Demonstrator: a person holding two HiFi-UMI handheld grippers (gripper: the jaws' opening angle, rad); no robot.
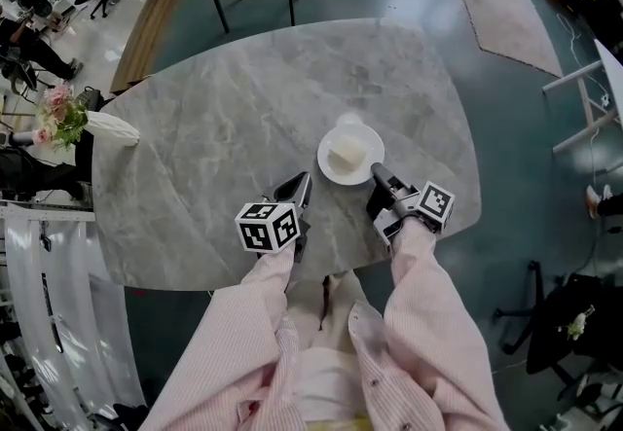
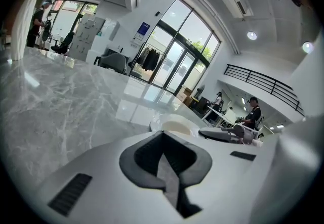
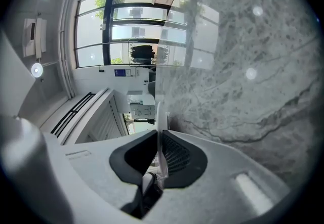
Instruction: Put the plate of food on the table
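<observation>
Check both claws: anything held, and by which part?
The right claw pinches the plate by its near rim; the left claw is shut on nothing.

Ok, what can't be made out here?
- What the food is: head view, pale block, too small.
- Whether the plate touches the table: head view looks straight down; right gripper view shows only the rim pinched by the right gripper.
- Left gripper view: the left gripper itself hides most of the plate.
</observation>
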